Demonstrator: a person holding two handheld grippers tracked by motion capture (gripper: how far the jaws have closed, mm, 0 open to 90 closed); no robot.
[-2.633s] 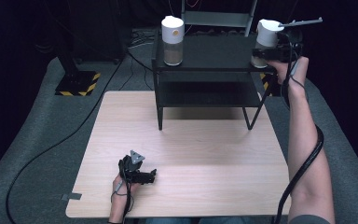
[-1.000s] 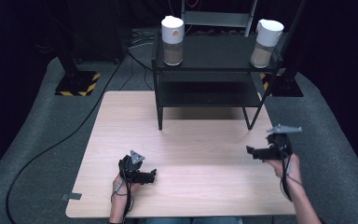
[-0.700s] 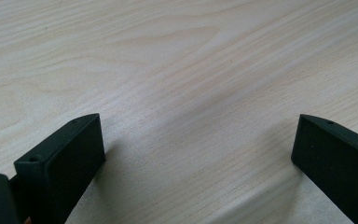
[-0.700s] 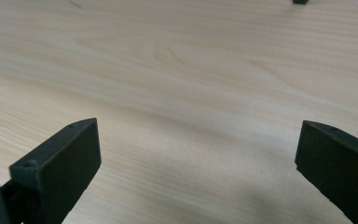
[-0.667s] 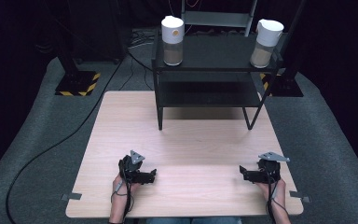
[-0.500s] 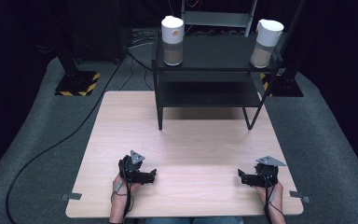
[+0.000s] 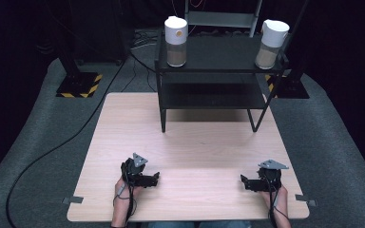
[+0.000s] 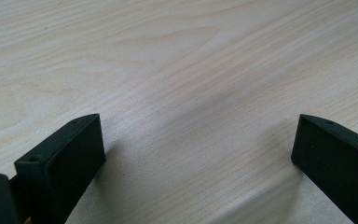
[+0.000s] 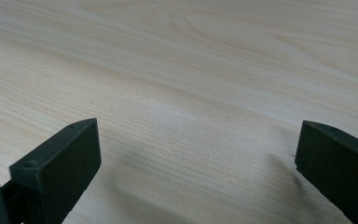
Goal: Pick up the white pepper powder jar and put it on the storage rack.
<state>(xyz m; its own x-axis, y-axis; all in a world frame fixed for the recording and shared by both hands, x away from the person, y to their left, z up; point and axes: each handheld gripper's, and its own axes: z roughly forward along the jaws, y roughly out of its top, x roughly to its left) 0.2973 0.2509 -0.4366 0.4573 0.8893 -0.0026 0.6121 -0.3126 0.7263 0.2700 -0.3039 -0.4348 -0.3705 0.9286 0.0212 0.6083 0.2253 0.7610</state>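
Left claw: your left claw (image 7: 155, 176) rests low on the surface (image 7: 195, 142), jaws spread wide, nothing between them.
Right claw: your right claw (image 7: 244, 181) likewise, released and empty.
Jars: 2 white-lidded jars, left jar (image 7: 176, 42) and right jar (image 7: 271, 44), stand on the black shelf's (image 7: 218, 59) top, well apart from both claws.
Handling: likely rigid, smooth, maybe slippery; take the clear body below the lid.
Room: dark, grey carpet.
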